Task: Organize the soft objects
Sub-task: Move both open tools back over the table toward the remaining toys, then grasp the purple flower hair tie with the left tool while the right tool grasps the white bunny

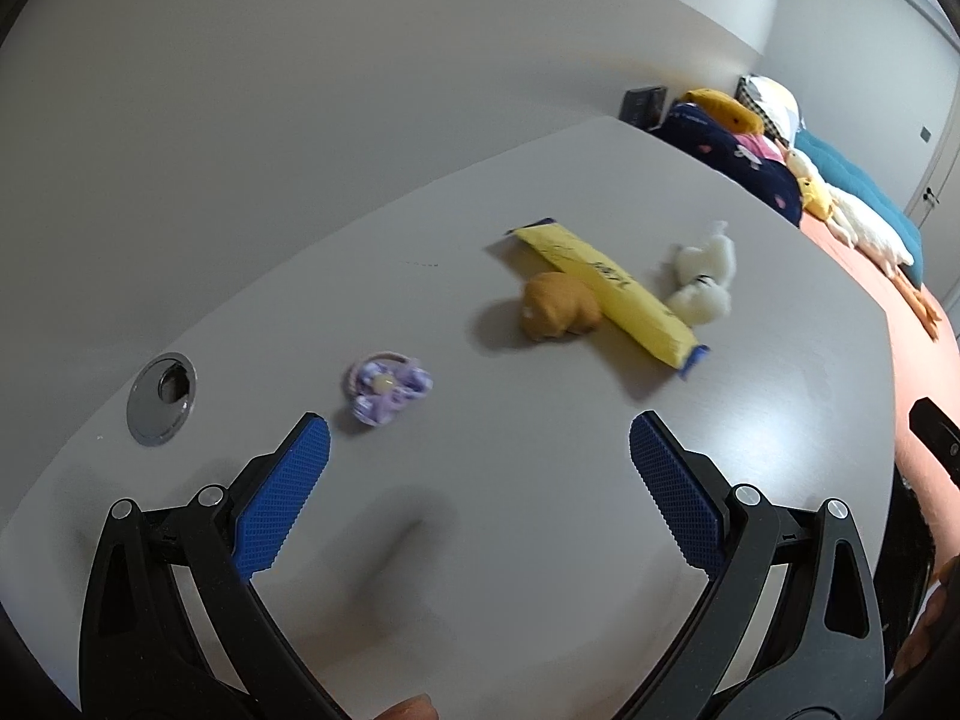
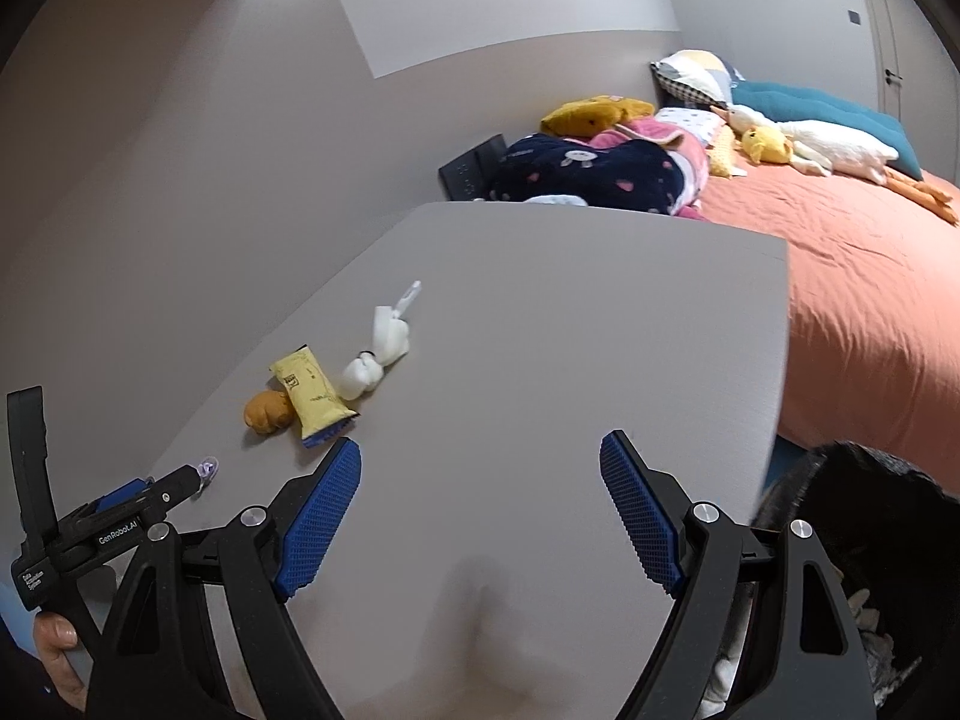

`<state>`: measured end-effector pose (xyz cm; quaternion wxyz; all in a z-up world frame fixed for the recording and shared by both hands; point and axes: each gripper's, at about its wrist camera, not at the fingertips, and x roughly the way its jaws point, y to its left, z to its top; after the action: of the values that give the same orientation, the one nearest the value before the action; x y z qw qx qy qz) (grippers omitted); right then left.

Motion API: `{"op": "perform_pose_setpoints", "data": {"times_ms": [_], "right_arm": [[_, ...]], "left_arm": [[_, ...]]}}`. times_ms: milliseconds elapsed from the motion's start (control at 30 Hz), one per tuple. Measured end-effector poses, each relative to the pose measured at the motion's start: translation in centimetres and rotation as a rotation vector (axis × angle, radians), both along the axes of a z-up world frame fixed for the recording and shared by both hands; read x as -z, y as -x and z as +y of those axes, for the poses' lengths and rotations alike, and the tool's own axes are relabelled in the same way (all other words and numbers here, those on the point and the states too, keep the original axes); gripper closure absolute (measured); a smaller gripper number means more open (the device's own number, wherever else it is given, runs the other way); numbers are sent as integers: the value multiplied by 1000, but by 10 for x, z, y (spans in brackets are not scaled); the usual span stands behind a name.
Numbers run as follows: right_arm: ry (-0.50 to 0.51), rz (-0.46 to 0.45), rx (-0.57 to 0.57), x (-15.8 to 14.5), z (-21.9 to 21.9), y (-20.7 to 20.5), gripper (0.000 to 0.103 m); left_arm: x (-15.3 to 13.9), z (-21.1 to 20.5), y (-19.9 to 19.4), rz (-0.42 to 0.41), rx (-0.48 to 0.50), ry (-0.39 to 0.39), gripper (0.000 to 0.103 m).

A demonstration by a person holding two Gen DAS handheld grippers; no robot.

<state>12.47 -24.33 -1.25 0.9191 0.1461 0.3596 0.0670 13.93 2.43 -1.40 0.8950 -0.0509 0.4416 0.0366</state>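
Both grippers, left gripper (image 1: 480,438) & right gripper (image 2: 480,468), gaping over table (image 1: 540,480); 4 toys.

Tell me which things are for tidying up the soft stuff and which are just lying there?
For the job:
- brown plush toy
- white plush toy
- purple flower toy
- yellow packet, perhaps

Just lying there:
- round metal cable hole in the table
- pillows and plush goose on the bed

Purple toy (image 1: 389,387) motion-blurred; dark bin (image 2: 864,570) cut by frame edge.
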Motion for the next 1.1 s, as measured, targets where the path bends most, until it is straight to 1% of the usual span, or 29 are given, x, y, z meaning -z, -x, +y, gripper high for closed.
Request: {"op": "perform_pose_setpoints", "data": {"times_ms": [300,400,533,667,1000,1067,1100], "right_arm": [[7,5,-42,0,28,-29,21],[16,10,-54,2,36,-42,21],[25,26,-69,6,46,-60,21],[28,56,-78,9,55,-82,21],[39,90,-104,19,80,-121,21],[42,96,-108,22,84,-128,21],[46,101,-109,23,86,-132,21]], "left_arm": [[11,24,-19,17,-29,-12,6],[17,26,-25,29,-32,-28,6],[27,30,-33,55,-28,-30,6],[36,33,-40,78,-31,-39,6],[47,39,-52,107,-46,-67,6],[48,40,-54,112,-55,-68,14],[48,41,-54,114,-53,-55,21]]}}
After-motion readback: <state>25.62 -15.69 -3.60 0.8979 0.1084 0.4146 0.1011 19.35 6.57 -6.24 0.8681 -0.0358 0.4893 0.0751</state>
